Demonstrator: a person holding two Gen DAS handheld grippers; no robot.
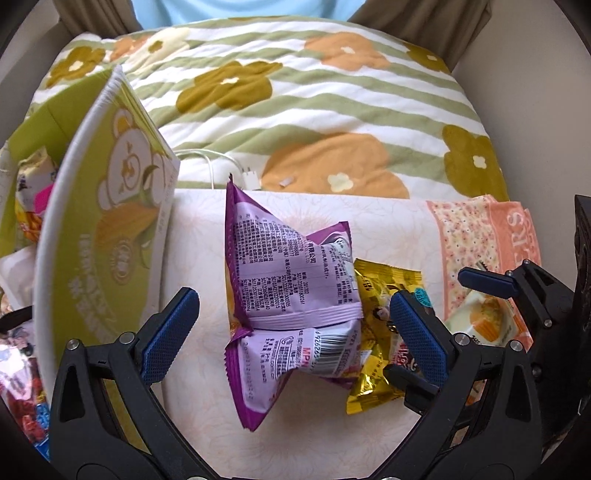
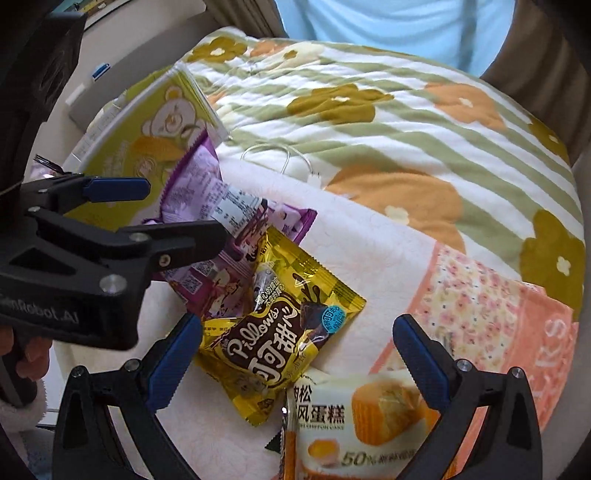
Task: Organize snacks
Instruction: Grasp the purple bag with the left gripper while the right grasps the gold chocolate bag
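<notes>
A purple snack packet (image 1: 291, 295) lies back side up on the cream mat (image 1: 388, 229). My left gripper (image 1: 291, 314) is open and straddles it, with both pads clear of the wrapper. Beside it, a yellow Pillows chocolate packet (image 2: 280, 332) partly overlaps the purple packet (image 2: 221, 229) and sits between the open fingers of my right gripper (image 2: 297, 332). A white chiffon cake packet (image 2: 354, 424) lies under that gripper. The left gripper (image 2: 186, 210) reaches in from the left in the right wrist view. The green bear-print box (image 1: 110, 221) stands at left with several snacks inside.
A striped floral quilt (image 1: 314, 103) covers the bed beyond the mat. A peach flowered towel (image 1: 491, 236) lies at right. A white cable with a plug (image 1: 247, 177) rests at the mat's far edge. A person in a light blue top (image 2: 399, 26) sits beyond the quilt.
</notes>
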